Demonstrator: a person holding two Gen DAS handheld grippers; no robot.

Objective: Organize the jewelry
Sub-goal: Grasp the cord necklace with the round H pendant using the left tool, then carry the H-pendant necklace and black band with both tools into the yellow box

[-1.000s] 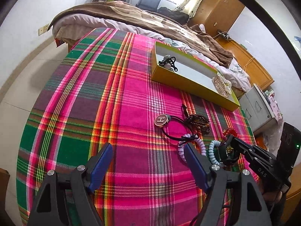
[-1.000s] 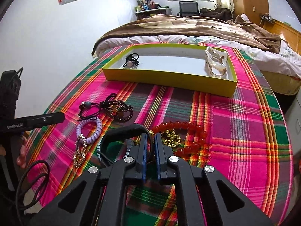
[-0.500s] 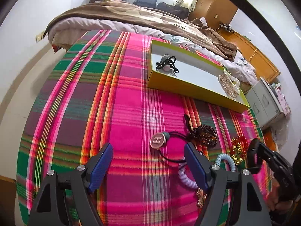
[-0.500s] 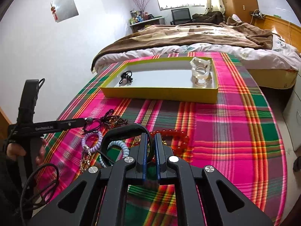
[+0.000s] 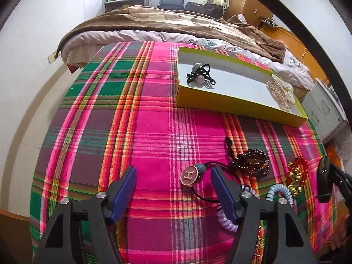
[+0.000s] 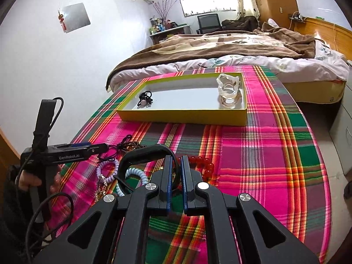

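Right gripper (image 6: 176, 180) clamps a stiff black bangle (image 6: 140, 154) by its rim. Left gripper (image 5: 172, 184) closing, nothing pinched yet, over the light hair tie (image 5: 189, 175); take its limp cord

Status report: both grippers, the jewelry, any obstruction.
Right gripper shut on black bangle. Left gripper closing, empty, over H-charm hair tie. Yellow tray path unobstructed.

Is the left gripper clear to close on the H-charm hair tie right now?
Probably yes: the left gripper has its jaws closing with the H-charm hair tie lying between them on the cloth, nothing over it.
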